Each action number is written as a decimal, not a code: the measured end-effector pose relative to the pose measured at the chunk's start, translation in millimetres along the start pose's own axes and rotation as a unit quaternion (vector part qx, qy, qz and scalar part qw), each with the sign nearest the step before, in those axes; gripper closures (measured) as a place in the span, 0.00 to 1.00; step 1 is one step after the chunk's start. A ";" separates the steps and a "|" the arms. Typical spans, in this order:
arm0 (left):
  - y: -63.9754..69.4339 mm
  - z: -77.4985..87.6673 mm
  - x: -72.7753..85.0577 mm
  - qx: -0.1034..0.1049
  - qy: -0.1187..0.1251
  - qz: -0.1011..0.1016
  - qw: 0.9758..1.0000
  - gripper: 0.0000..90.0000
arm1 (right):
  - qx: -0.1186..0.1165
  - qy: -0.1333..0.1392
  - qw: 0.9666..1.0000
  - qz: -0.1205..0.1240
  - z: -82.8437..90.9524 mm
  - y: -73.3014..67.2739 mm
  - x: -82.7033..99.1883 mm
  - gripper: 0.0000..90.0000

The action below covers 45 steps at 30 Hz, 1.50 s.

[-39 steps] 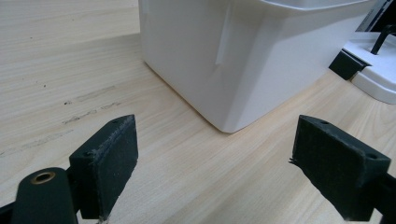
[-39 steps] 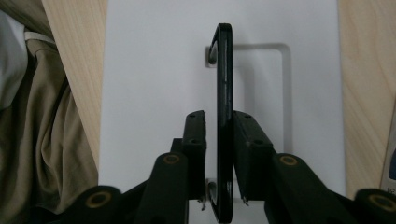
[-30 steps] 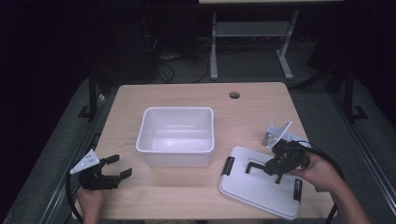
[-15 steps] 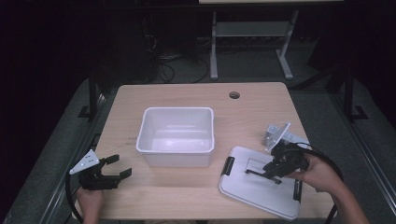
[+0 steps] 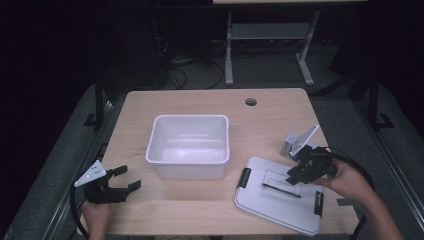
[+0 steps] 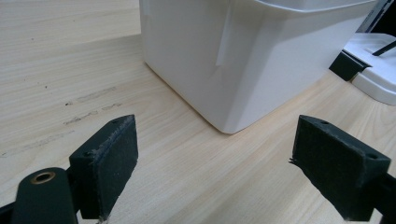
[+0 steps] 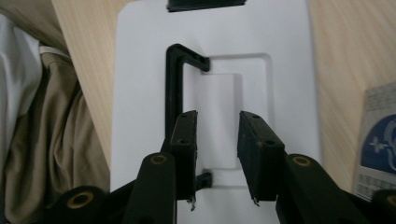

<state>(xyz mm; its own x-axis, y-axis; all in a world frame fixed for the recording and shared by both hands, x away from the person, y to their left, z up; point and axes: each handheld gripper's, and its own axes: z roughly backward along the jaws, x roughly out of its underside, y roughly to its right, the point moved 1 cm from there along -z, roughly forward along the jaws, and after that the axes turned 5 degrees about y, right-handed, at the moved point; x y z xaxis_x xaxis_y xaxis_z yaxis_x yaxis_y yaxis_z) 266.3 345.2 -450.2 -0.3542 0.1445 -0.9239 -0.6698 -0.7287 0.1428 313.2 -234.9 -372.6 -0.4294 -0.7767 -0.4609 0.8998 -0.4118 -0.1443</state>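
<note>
High view: a white bin (image 5: 189, 145) stands open in the middle of the tabletop (image 5: 150, 107). Its lid (image 5: 280, 192) lies flat at the lower right of the frame, just beside the bin, black clips at its ends. The right gripper (image 5: 295, 176) sits over the lid's black handle (image 5: 281, 190). The left gripper (image 5: 127, 179) rests at the lower left, well apart from the bin, fingers released. A small tilted card stand (image 5: 298, 142) sits above the lid.

Left gripper view: the two fingers (image 6: 105, 163) stand wide with only bare wood between them; a bin corner fills the upper middle, and a lid edge shows at the upper right.

Right gripper view: the fingers (image 7: 184, 140) point down at the lid. The handle runs up from beside the left finger, apparently outside the narrow gap, which holds only the white recess. The fingers have just opened a little and clench nothing.

Judged from this, the lidding has barely begun: the handle is reached but not gripped, and lifting the lid, carrying it over and seating it on the bin all remain.
</note>
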 end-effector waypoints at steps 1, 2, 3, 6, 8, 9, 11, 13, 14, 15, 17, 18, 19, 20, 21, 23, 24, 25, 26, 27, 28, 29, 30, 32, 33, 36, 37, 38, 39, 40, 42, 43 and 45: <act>0.0 0.0 0.0 0.000 0.000 0.000 1.000 0.15 | 0.004 0.000 1.000 -0.001 1.3 1.3 -0.3 0.74; -0.1 0.1 0.0 0.000 0.000 0.000 1.000 0.15 | 0.005 0.001 1.000 -0.004 2.8 2.6 -0.5 0.74; -0.1 0.2 -0.1 0.000 0.001 -0.001 1.000 0.15 | 0.009 0.001 1.000 -0.005 4.3 3.9 -0.7 0.73; -0.3 0.6 -0.1 -0.001 0.001 -0.001 1.000 0.15 | 0.021 0.004 1.000 -0.010 9.6 8.4 -1.0 0.72; -0.4 0.6 -0.1 0.000 0.000 -0.001 1.000 0.15 | 0.027 0.008 0.999 -0.014 13.2 11.8 -1.0 0.71; -0.4 0.6 -0.2 0.000 0.000 -0.001 1.000 0.15 | 0.031 0.008 0.999 -0.017 15.3 13.6 -0.9 0.70; -0.4 0.5 -0.2 0.000 0.000 -0.001 1.000 0.15 | 0.038 0.013 0.999 -0.023 19.1 17.7 -0.7 0.69; -0.5 0.6 -0.2 -0.001 0.000 -0.001 1.000 0.15 | 0.045 0.013 0.999 -0.026 21.8 22.4 -0.4 0.68; -0.4 0.6 -0.2 -0.001 0.000 -0.001 1.000 0.15 | 0.048 0.014 0.998 -0.029 22.9 24.7 -0.3 0.67; -0.4 0.7 -0.2 -0.001 0.000 -0.001 1.000 0.15 | 0.048 0.015 0.998 -0.030 23.8 27.1 -0.1 0.67; -0.4 0.7 -0.1 -0.001 0.000 -0.001 1.000 0.15 | 0.054 0.015 0.998 -0.034 25.6 31.2 -0.1 0.65; -0.5 0.7 -0.1 -0.001 0.000 -0.001 1.000 0.15 | 0.057 0.014 0.998 -0.035 26.6 33.3 -0.3 0.64; -0.5 0.7 0.0 -0.001 0.000 0.000 1.000 0.15 | 0.060 0.014 0.997 -0.037 27.6 35.4 -0.6 0.63; -0.5 0.7 0.0 -0.001 0.000 0.000 1.000 0.15 | 0.062 0.015 0.997 -0.040 28.6 36.9 -1.1 0.61; -0.6 0.6 0.1 -0.001 0.000 0.000 1.000 0.15 | 0.066 0.015 0.997 -0.040 29.9 38.7 -1.5 0.61; -0.6 0.4 0.1 -0.001 -0.001 0.000 1.000 0.15 | 0.071 0.015 0.997 -0.041 31.9 41.5 -2.7 0.59; -0.6 0.3 0.2 -0.001 -0.001 0.000 1.000 0.15 | 0.075 0.016 0.996 -0.044 32.7 43.0 -3.2 0.58; -0.6 0.3 0.2 -0.001 -0.001 0.000 1.000 0.15 | 0.076 0.016 0.996 -0.045 33.4 45.0 -3.6 0.57; -0.5 0.4 0.2 -0.001 -0.001 -0.001 1.000 0.15 | 0.078 0.015 0.996 -0.047 34.1 46.9 -3.8 0.56; -0.5 0.5 0.2 -0.001 -0.001 -0.001 1.000 0.15 | 0.080 0.016 0.995 -0.051 34.5 48.7 -3.9 0.56; -0.6 0.6 0.2 -0.001 0.000 0.000 1.000 0.15 | 0.081 0.015 0.995 -0.052 34.8 50.8 -3.7 0.56; -0.6 0.7 0.3 -0.001 0.000 0.000 1.000 0.15 | 0.083 0.016 0.995 -0.054 34.7 52.5 -3.7 0.55; -0.6 0.7 0.4 -0.002 0.001 0.001 1.000 0.15 | 0.084 0.015 0.995 -0.055 34.7 54.4 -3.4 0.54; -0.9 0.6 0.5 -0.001 0.000 0.000 1.000 0.15 | 0.086 0.013 0.994 -0.058 34.6 57.9 -2.7 0.53; -1.0 0.5 0.5 -0.001 0.000 0.000 1.000 0.15 | 0.087 0.015 0.994 -0.062 34.5 59.4 -2.5 0.53; -1.1 0.5 0.5 -0.001 0.000 0.000 1.000 0.15 | 0.094 0.012 0.993 -0.068 33.9 65.0 -1.1 0.50; -1.1 0.6 0.5 -0.002 0.000 0.001 1.000 0.15 | 0.094 0.011 0.993 -0.071 33.6 66.9 -0.6 0.50; -1.1 0.7 0.5 -0.002 0.000 0.001 1.000 0.15 | 0.095 0.011 0.993 -0.073 33.3 68.5 -0.1 0.50; -1.2 0.7 0.7 -0.002 0.000 0.001 1.000 0.15 | 0.097 0.011 0.992 -0.074 32.8 70.2 0.4 0.49; -1.4 0.8 0.8 -0.002 -0.002 0.001 1.000 0.15 | 0.101 0.009 0.992 -0.075 32.2 71.9 1.0 0.49; -1.5 0.7 1.0 -0.002 -0.003 0.001 1.000 0.15 | 0.103 0.010 0.992 -0.078 31.6 74.3 2.2 0.48; -1.5 0.7 1.0 -0.002 -0.003 0.001 1.000 0.15 | 0.105 0.010 0.991 -0.080 31.5 75.4 2.9 0.48; -1.6 0.7 1.0 -0.002 -0.002 0.001 1.000 0.15 | 0.108 0.009 0.991 -0.082 31.2 78.0 4.5 0.47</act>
<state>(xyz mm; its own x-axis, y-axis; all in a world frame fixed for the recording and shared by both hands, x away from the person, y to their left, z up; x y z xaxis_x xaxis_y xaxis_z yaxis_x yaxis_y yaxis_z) 266.6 346.9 -451.1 -0.3585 0.1460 -0.9221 -0.6666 -0.7315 0.1433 379.1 -285.3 -358.6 -0.5652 -0.6825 -0.4633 0.7795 -0.6257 -0.0292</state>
